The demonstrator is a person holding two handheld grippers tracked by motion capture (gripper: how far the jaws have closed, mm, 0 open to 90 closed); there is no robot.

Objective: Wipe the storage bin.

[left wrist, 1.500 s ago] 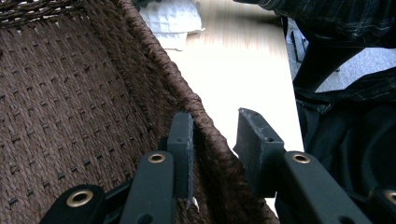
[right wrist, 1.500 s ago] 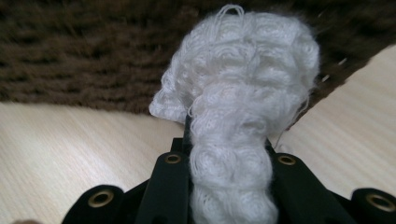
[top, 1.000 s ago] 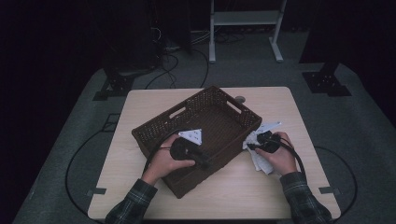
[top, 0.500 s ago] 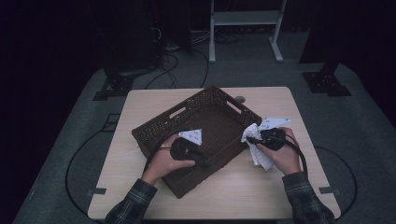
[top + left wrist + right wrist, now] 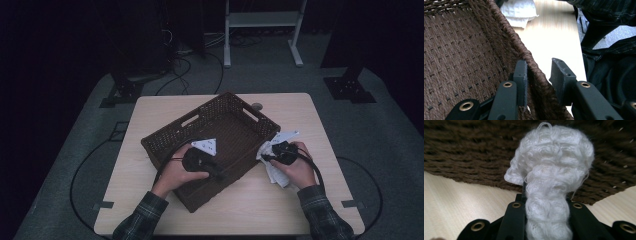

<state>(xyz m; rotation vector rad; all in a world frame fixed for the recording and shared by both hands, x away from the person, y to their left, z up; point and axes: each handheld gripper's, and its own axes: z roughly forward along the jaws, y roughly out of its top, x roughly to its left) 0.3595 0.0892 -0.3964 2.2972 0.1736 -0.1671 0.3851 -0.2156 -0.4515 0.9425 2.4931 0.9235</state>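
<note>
Your right gripper (image 5: 274,152), clamped on the white cloth (image 5: 551,177), sits just outside the basket (image 5: 165,140); its hollow lies toward ten o'clock. Your left gripper (image 5: 537,75) seemingly straddles the near wall, jaws part-open.

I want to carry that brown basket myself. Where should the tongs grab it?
Best bet is the basket's woven rim, coming down from above so one jaw goes inside and one outside. The wall is thin and stands upright, as the left tongs straddle it. The slot handles might also work.
</note>
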